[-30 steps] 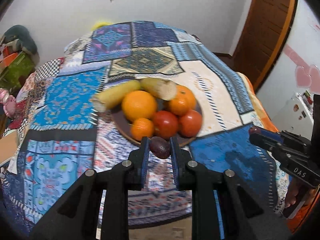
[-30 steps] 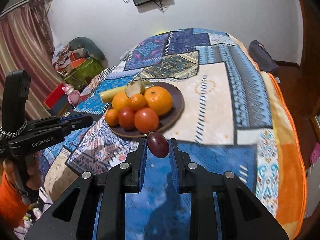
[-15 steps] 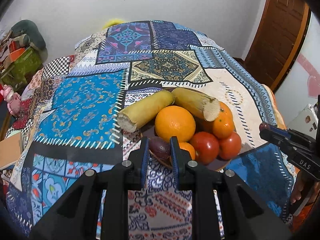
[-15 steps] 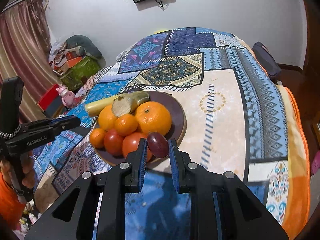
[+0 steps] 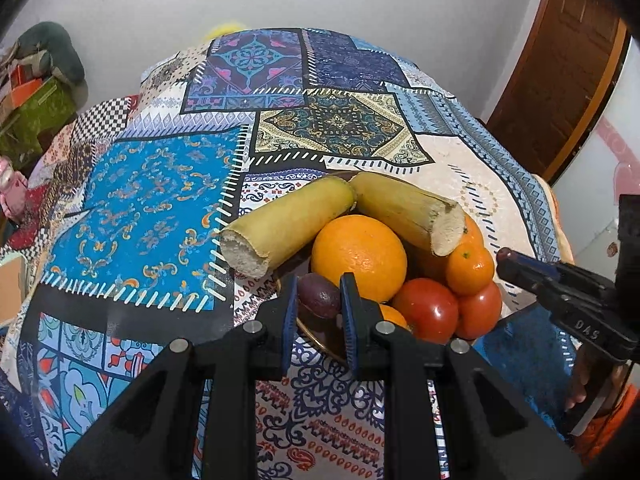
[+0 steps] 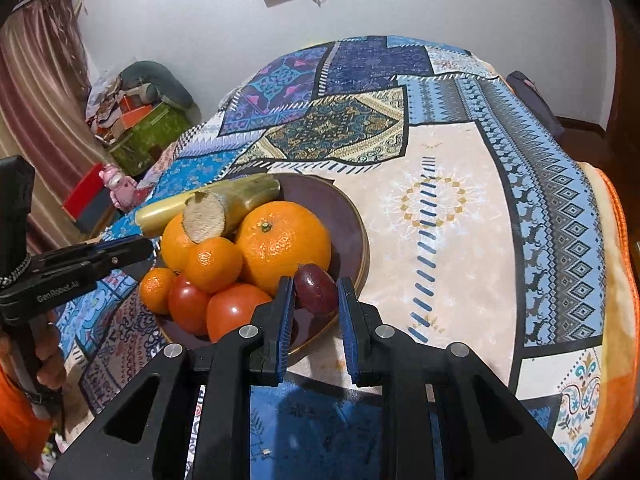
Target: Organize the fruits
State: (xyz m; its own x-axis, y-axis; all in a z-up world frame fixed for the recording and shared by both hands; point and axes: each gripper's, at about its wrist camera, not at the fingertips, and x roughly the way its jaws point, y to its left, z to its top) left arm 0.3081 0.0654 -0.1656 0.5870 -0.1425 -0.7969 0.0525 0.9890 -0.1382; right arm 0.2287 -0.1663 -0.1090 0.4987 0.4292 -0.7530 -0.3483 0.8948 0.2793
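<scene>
1. Patchwork cloth (image 6: pixel 460 200) covers the tabletop.
2. Plate (image 6: pixel 352 216): oranges, tomatoes heaped.
3. Left gripper (image 5: pixel 319 300), right gripper (image 6: pixel 316 296): fingers each grasping a plum (image 5: pixel 319 295), (image 6: pixel 315 289) over the rim.
4. Step: placing; next, lower, release into gaps.

Both grippers point forward over the plate's near rim, left gripper (image 5: pixel 319 302) and right gripper (image 6: pixel 316 295) each clamping a dark plum.

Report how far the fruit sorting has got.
Done: oranges, tomatoes and two banana pieces sit piled on the brown plate. In hand: each gripper, left and right, holds a purple fruit over the plate. Left: setting both down.
</scene>
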